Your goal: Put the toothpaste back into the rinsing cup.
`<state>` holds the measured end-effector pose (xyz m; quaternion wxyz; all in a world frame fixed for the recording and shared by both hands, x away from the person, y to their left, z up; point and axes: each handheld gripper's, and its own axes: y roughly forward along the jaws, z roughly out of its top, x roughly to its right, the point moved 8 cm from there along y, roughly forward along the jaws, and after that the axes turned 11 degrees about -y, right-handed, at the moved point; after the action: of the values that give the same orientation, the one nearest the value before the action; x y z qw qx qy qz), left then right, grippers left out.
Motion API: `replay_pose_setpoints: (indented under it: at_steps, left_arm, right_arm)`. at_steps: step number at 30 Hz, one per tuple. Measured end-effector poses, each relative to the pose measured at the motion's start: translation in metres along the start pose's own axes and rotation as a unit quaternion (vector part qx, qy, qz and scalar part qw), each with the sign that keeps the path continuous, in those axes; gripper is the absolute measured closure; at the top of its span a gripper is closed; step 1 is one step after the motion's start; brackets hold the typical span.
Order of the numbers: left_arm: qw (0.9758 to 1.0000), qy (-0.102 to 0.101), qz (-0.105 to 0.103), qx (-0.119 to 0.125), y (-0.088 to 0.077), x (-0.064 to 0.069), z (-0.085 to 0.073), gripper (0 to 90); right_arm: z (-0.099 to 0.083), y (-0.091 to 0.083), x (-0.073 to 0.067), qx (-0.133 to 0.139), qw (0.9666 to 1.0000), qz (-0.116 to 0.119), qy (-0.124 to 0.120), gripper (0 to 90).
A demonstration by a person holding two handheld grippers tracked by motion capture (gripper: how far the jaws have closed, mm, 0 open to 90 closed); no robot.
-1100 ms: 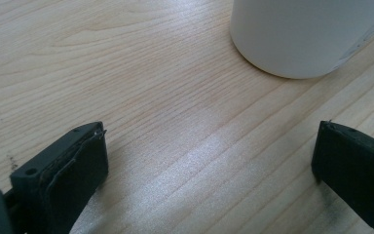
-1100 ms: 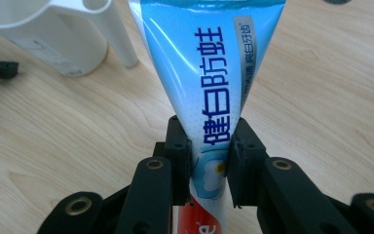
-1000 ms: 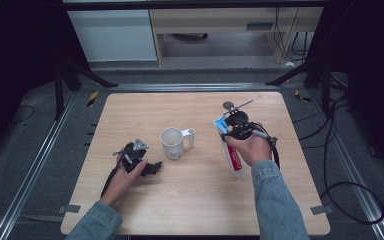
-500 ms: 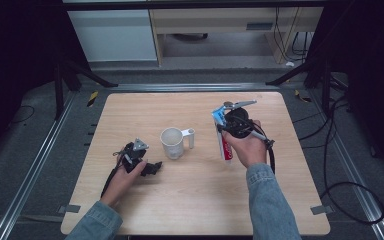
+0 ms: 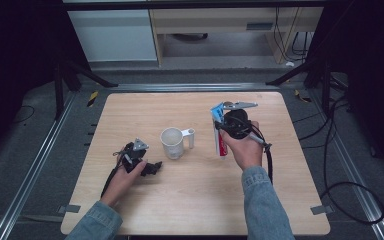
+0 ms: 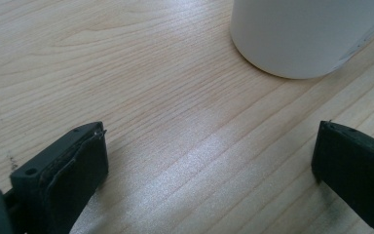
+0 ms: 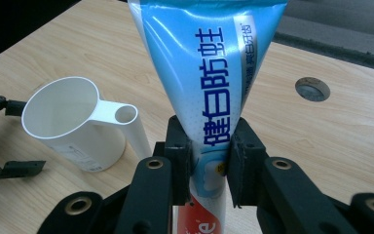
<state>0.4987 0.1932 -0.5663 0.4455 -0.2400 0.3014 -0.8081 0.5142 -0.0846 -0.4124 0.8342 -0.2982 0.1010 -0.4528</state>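
toothpaste tube clamped, mug waiting

while i watch the feeds, my right tool is clenched on a toothpaste tube, its two black jaws pressing the tube's sides low on its blue part, just above the red band at the cap end. from that tool's own camera the tube rises straight up between the jaws, with the flat crimped end farthest from the tool and blue lettering running along its length. in the high view the right tool holds the tube above the counter, with the red end nearer my hand.

ahead and to the left of the right tool stands a white mug, upright and open at the top, its handle pointing toward the tube but well apart from it.

my left tool is released: its jaws stand wide apart with bare wood between them. the mug sits ahead of it, slightly to the right, near but not touching. in the high view the left tool rests low at the counter, just beside the mug.
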Motion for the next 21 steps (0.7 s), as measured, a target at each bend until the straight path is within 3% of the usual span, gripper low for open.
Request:
replay_pose_setpoints:
  at_steps: [9, 21]
  left_arm:
    - [1.0, 0.0, 0.0, 0.0, 0.0, 0.0, 0.0, 0.0]
    - [1.0, 0.0, 0.002, 0.001, 0.0, 0.0, 0.001, 0.0]
  right_arm:
    - [0.005, -0.008, -0.006, 0.02, 0.9997, -0.014, 0.002, 73.5]
    - [0.024, -0.018, -0.021, 0.08, 0.9963, -0.027, 0.02, 73.5]
